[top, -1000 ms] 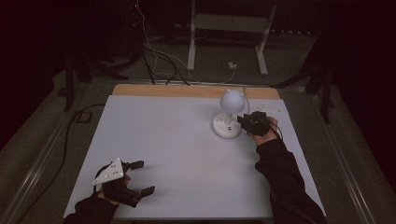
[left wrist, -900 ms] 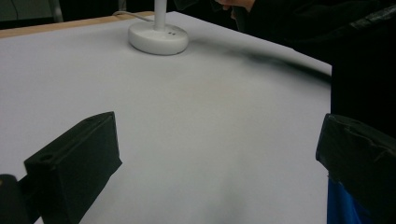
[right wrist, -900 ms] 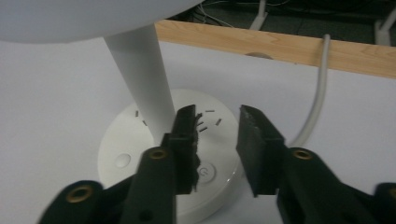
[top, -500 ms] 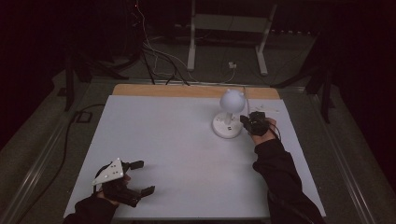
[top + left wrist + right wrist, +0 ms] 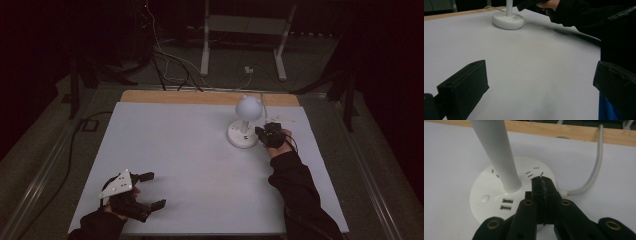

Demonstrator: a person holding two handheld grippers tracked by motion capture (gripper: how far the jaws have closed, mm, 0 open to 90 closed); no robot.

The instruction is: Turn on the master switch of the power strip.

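Right tool (image 5: 543,185): jaws fully closed with nothing between them, the joined tips resting over the round base of the white desk lamp (image 5: 499,202), just beside its 2 USB ports (image 5: 507,204) and close to the stem. The jaws have just been closing. Brought together like this, the tips probably serve as 1 blunt finger for pressing a control on the base, perhaps the round button (image 5: 484,198) to the left of the ports. The lamp (image 5: 245,122) stands upright on the far right part of the white worktop (image 5: 190,155), its cord (image 5: 594,167) leading off over the wooden back edge. Left tool (image 5: 142,192): jaws wide apart, holding nothing, parked near the front left corner, well apart from the lamp, apparently idle.
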